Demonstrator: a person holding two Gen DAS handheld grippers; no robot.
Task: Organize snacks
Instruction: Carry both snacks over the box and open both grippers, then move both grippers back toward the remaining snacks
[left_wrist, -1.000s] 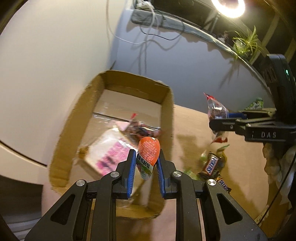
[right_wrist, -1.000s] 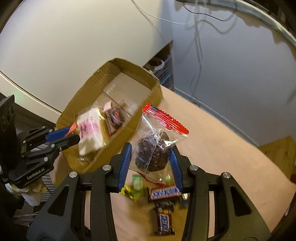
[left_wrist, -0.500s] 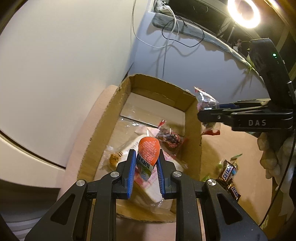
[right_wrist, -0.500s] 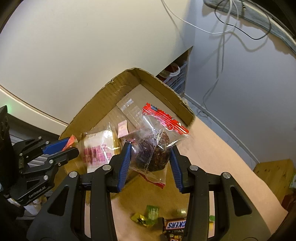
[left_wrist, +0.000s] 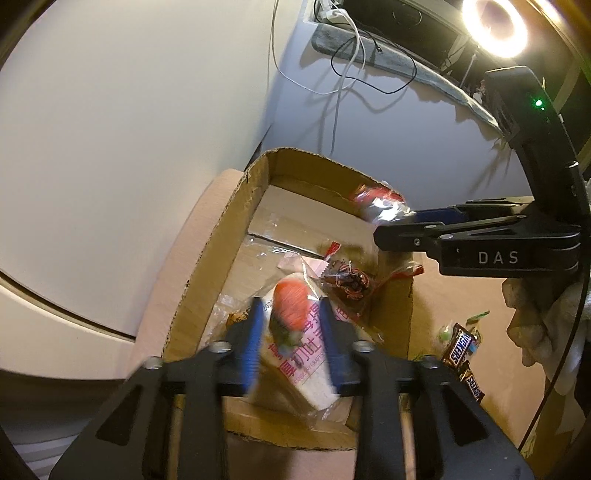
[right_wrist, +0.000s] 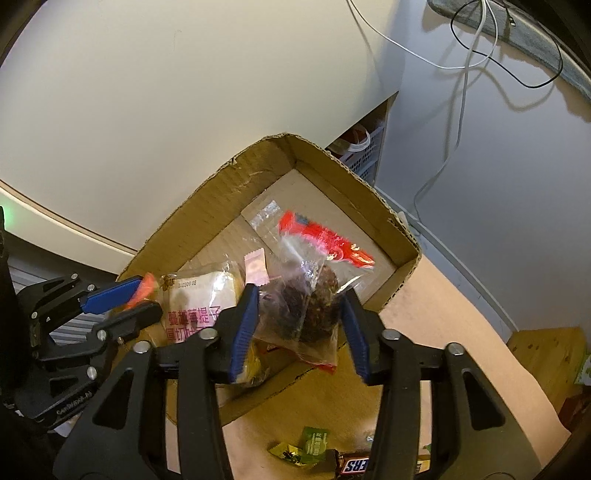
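Observation:
An open cardboard box (left_wrist: 218, 236) (right_wrist: 369, 192) sits on the tan table. My left gripper (left_wrist: 290, 332) is open over the box; its blurred fingers stand apart from the orange snack packet (left_wrist: 290, 306), which is loose between them above a pink-lettered bread pack (left_wrist: 306, 369) (right_wrist: 192, 295). My right gripper (right_wrist: 299, 325) is open over the box's near corner; the clear red-topped bag with a dark muffin (right_wrist: 314, 295) sits between its spread fingers, apart from the left one. The right gripper also shows in the left wrist view (left_wrist: 399, 225).
Snickers bars (left_wrist: 460, 350) (right_wrist: 354, 465) and green and yellow candies (right_wrist: 314, 443) lie on the table beside the box. A white wall stands behind the box. Cables (right_wrist: 461, 74) hang on the grey wall. A crate (right_wrist: 365, 155) sits behind the box.
Both grippers moved further over the box. The left fingers opened and let go of the orange packet. The right fingers spread wider around the muffin bag.

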